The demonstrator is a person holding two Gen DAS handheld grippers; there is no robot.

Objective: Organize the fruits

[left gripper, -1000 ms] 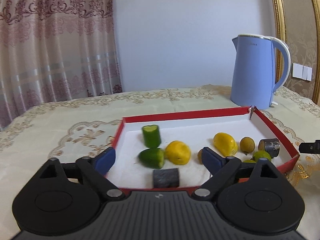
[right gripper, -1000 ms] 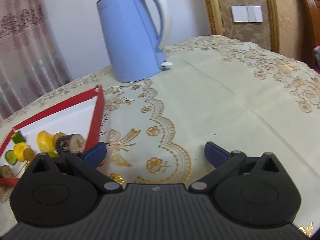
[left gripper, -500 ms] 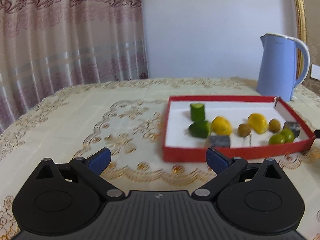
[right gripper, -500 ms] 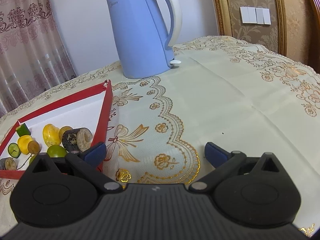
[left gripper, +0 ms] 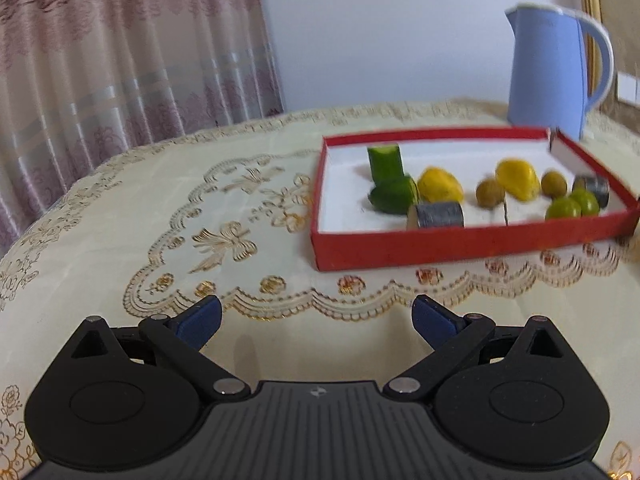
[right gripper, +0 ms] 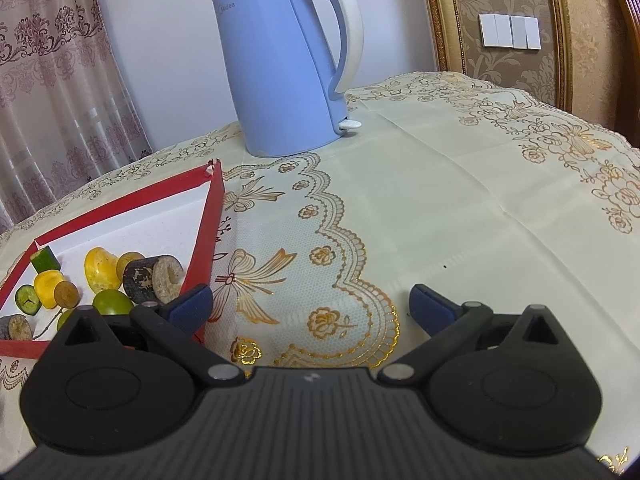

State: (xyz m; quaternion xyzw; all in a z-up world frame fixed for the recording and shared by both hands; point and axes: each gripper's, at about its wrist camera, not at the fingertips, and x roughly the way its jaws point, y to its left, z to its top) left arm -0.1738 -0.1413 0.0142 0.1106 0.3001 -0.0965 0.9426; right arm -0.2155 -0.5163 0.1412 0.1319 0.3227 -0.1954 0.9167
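The red tray of fruits lies ahead-right of the left gripper, whose jaws stand wide apart, empty; the right gripper likewise.

Shallow cardboard tray: red walls, white floor
Tall plastic kettle: pale blue, white handle
Fabric tablecloth: cream, gold floral embroidery
Curtain: pink, maroon floral bands
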